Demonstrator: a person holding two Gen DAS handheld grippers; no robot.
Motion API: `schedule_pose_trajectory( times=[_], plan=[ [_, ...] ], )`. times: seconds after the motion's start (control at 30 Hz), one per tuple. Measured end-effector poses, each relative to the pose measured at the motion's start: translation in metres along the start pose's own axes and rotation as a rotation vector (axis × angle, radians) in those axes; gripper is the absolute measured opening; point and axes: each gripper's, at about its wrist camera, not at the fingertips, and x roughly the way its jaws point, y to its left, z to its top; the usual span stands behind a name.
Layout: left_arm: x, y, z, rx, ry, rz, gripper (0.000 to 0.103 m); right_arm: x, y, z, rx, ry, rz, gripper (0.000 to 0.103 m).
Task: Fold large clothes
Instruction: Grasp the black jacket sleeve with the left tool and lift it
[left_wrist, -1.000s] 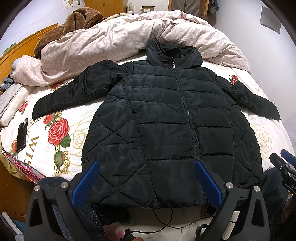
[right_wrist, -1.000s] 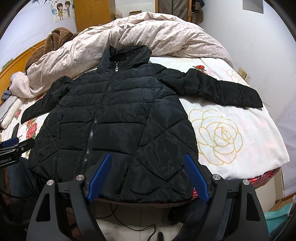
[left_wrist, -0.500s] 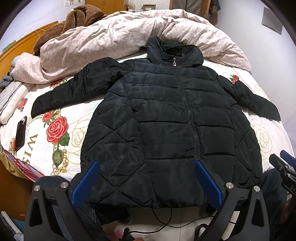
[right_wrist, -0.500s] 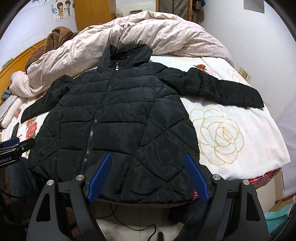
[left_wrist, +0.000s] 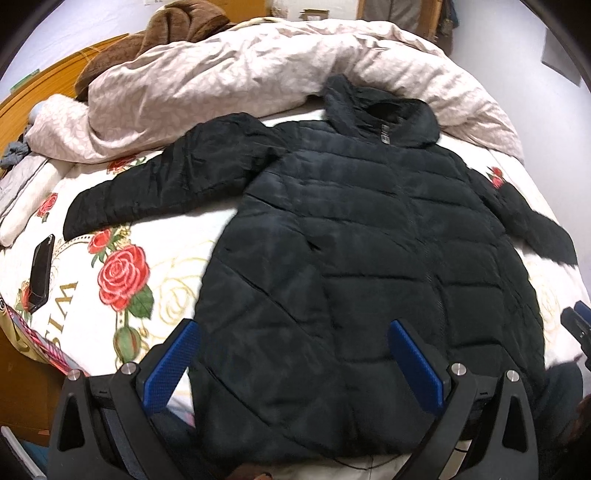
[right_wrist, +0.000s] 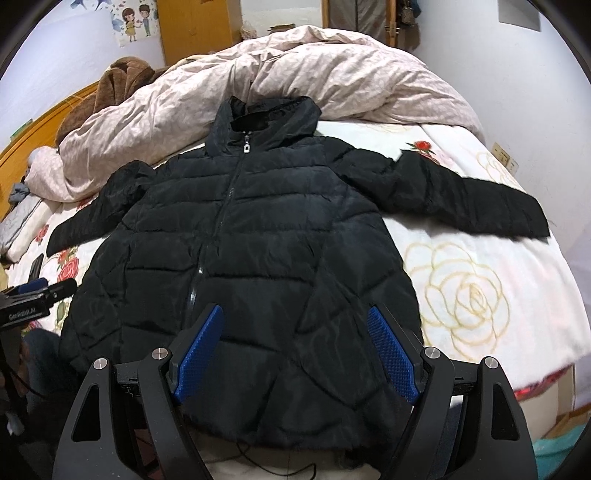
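A black quilted puffer jacket (left_wrist: 362, 251) (right_wrist: 243, 251) lies face up and zipped on the bed, hood toward the far end, both sleeves spread out to the sides. My left gripper (left_wrist: 291, 332) hovers open above the jacket's lower left part, nothing between its blue pads. My right gripper (right_wrist: 295, 317) is also open, over the lower right part near the hem. The left sleeve (left_wrist: 162, 192) stretches toward the phone side, and the right sleeve (right_wrist: 461, 199) reaches toward the wall. Each view catches the other gripper at its edge.
A crumpled pink duvet (left_wrist: 236, 81) and a brown blanket (left_wrist: 162, 37) are piled at the bed's far end. A black phone (left_wrist: 41, 269) lies on the rose-print sheet (left_wrist: 122, 273) at left. A wooden headboard (left_wrist: 44, 81) runs along the left, a white wall on the right.
Both grippers have moved forward and lower over the jacket, so it fills more of each view. The jacket itself has not moved, and both grippers remain open.
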Motion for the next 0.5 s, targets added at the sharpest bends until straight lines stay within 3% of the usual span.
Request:
schedule_pose_trajectory(
  times=[0.13,0.33,0.5],
  plan=[
    [0.021,0.037,0.021,-0.118,0.014,0.003,0.103,0.019,0.008,0.018,-0.033,0.008,0.005,0.080],
    [0.046,0.087,0.055,-0.182,-0.034,0.093,0.103,0.052,0.020,0.043,-0.083,0.022,0.005,0.080],
    [0.072,0.134,0.074,-0.280,-0.030,0.091,0.103,0.076,0.027,0.055,-0.101,0.040,0.011,0.080]
  ],
)
